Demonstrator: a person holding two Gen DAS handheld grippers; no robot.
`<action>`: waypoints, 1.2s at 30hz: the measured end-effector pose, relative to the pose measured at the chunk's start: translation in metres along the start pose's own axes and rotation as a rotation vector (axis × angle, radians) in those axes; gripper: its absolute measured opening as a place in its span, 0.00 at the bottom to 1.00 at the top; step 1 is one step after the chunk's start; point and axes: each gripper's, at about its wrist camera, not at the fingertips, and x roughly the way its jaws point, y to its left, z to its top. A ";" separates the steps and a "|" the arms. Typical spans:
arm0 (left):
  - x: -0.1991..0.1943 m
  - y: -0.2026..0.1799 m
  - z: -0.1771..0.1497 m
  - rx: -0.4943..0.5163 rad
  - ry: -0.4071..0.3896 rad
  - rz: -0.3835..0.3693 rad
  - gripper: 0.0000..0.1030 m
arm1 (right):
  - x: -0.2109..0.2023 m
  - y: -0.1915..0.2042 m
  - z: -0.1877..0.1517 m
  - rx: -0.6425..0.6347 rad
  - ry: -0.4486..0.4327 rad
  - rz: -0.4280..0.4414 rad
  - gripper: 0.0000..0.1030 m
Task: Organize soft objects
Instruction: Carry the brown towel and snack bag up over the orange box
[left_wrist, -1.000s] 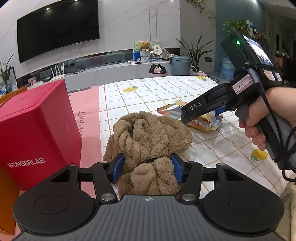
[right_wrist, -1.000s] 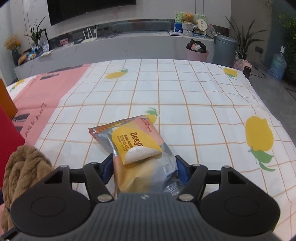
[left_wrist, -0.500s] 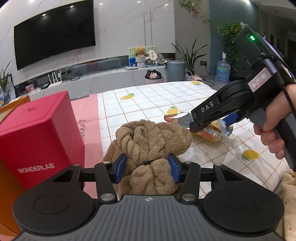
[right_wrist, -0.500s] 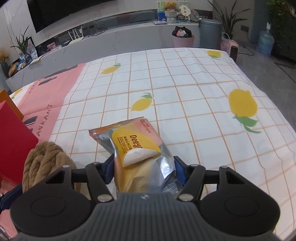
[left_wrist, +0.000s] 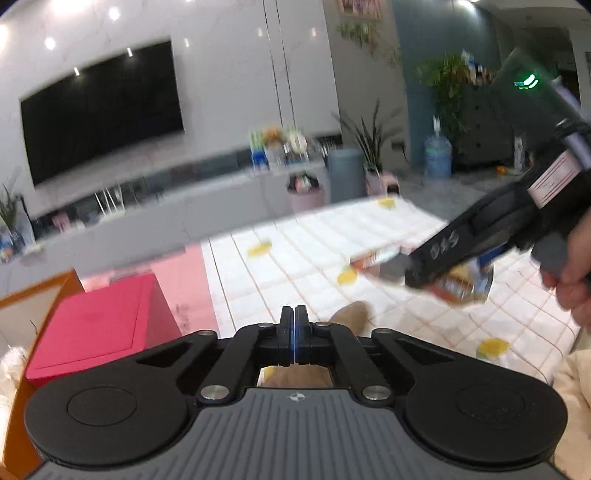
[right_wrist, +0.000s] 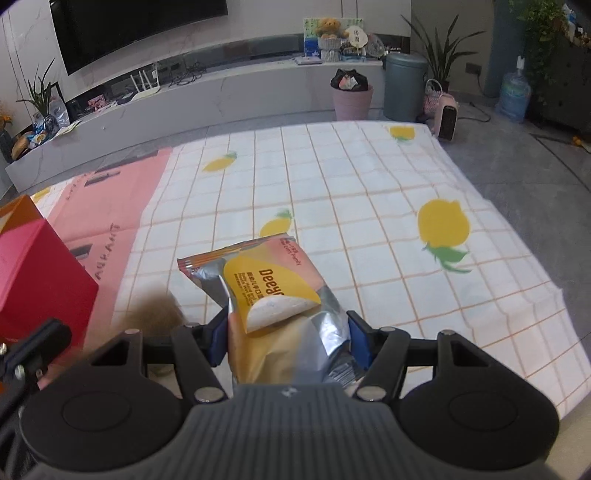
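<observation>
My left gripper (left_wrist: 294, 334) is shut with its fingers together and nothing between them, raised above the cloth. The brown plush towel (left_wrist: 349, 312) lies below it, mostly hidden by the gripper body; it also shows blurred in the right wrist view (right_wrist: 153, 312). My right gripper (right_wrist: 288, 341) is shut on a silver and yellow snack bag (right_wrist: 273, 295) and holds it above the lemon-print cloth (right_wrist: 369, 206). In the left wrist view the right gripper (left_wrist: 454, 254) holds the snack bag (left_wrist: 461, 284) at the right.
A red WONDERLAB box (left_wrist: 92, 325) stands left of the towel, with an orange box (left_wrist: 26, 295) beside it. The red box (right_wrist: 37, 280) also shows at the left of the right wrist view. Beyond the cloth are a TV bench, bins and plants.
My left gripper has let go of the brown towel, closed fully and risen; the view is blurred by motion. My right gripper has lifted the snack bag higher.
</observation>
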 end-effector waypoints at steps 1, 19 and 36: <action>0.005 0.005 -0.002 -0.006 0.050 -0.004 0.00 | -0.002 0.001 0.002 0.000 -0.005 -0.003 0.61; -0.010 0.004 -0.043 -0.045 0.115 -0.226 0.83 | 0.019 -0.009 -0.032 0.063 0.003 0.073 0.61; 0.010 -0.010 -0.049 -0.001 0.061 -0.105 0.37 | 0.019 -0.013 -0.034 0.079 -0.012 0.085 0.61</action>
